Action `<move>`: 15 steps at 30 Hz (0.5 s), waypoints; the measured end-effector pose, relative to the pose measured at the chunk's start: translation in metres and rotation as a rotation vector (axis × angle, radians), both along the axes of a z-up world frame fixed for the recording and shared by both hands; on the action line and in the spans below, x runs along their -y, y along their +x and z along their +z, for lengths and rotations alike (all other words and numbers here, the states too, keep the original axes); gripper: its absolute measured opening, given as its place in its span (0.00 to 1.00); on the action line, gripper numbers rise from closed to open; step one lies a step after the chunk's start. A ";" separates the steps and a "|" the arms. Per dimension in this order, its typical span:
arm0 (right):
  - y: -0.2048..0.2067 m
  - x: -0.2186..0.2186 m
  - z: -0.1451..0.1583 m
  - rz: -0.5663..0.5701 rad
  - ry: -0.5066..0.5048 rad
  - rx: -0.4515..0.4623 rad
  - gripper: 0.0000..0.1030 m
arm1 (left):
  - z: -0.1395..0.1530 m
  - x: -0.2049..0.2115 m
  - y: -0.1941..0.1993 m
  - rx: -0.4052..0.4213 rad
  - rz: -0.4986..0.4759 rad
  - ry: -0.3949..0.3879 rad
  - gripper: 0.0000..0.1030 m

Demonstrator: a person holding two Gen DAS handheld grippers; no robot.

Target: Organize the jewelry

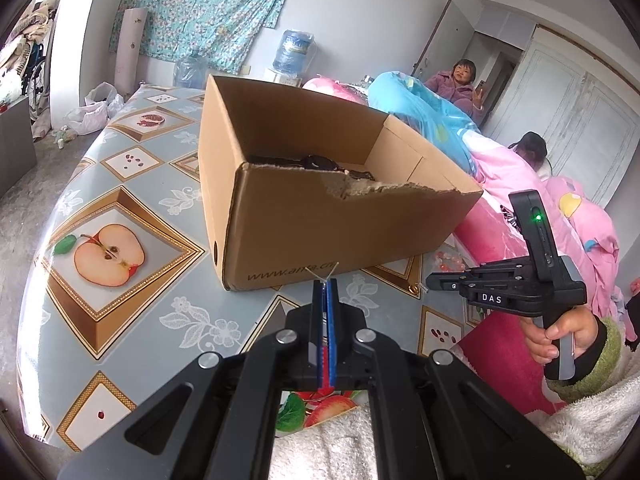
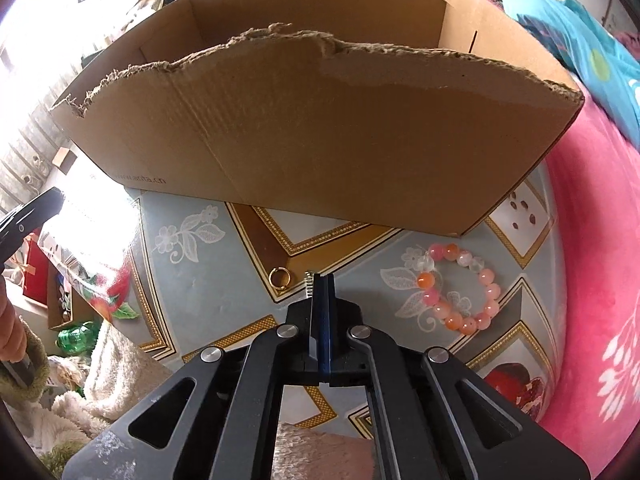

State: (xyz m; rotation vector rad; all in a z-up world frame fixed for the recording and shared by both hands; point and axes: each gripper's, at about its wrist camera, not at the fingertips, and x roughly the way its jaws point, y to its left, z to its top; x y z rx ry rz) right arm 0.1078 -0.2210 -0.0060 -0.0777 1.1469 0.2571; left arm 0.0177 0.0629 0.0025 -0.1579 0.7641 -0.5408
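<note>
Left gripper (image 1: 327, 280) had its blue pads pressed flat together, pinching a thin silvery wire piece (image 1: 326, 273) that poked out past the tips. It was too fine to tell what kind of jewelry it was. Straight ahead of those fingers sat the cardboard box (image 1: 280, 216), its near rim torn ragged, blocking most of the view of its own floor; only a dark clump (image 1: 320, 163) showed inside, and I couldn't make out what that was.

Right gripper (image 2: 320, 278) was closed up too, pads tight together. A small silver toothed bit (image 2: 308, 285) sat right against the left side of its tips, touching or nearly so, but I honestly couldn't tell if it was clamped or just lying beside them on the tablecloth (image 2: 208, 280). Just left of that lay a gold ring (image 2: 279, 279), flat on the cloth. Off to the right of the fingers, well clear of them, was a beaded bracelet (image 2: 460, 288) in pink, orange and frosty white beads, lying in a loop near the box's front wall.

Beyond the bracelet the table edge met a pink blanket (image 2: 600, 280). In the left view, the right hand (image 1: 556, 332) wrapped around the other gripper's handle, with a fuzzy sleeve partly cut off by the frame. Two people were in the background by the bedding.
</note>
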 end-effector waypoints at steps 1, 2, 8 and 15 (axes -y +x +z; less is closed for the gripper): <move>-0.001 0.004 0.004 -0.004 0.001 0.009 0.00 | 0.002 0.000 -0.002 0.005 0.001 0.000 0.01; -0.003 0.007 0.008 -0.007 0.005 0.018 0.00 | 0.004 0.000 -0.004 0.010 0.001 0.000 0.01; -0.015 0.019 0.020 -0.004 0.011 0.040 0.00 | 0.011 0.003 -0.013 0.032 -0.004 0.005 0.01; -0.015 0.010 -0.001 0.027 -0.023 0.005 0.00 | 0.007 0.008 -0.013 0.030 -0.006 0.012 0.01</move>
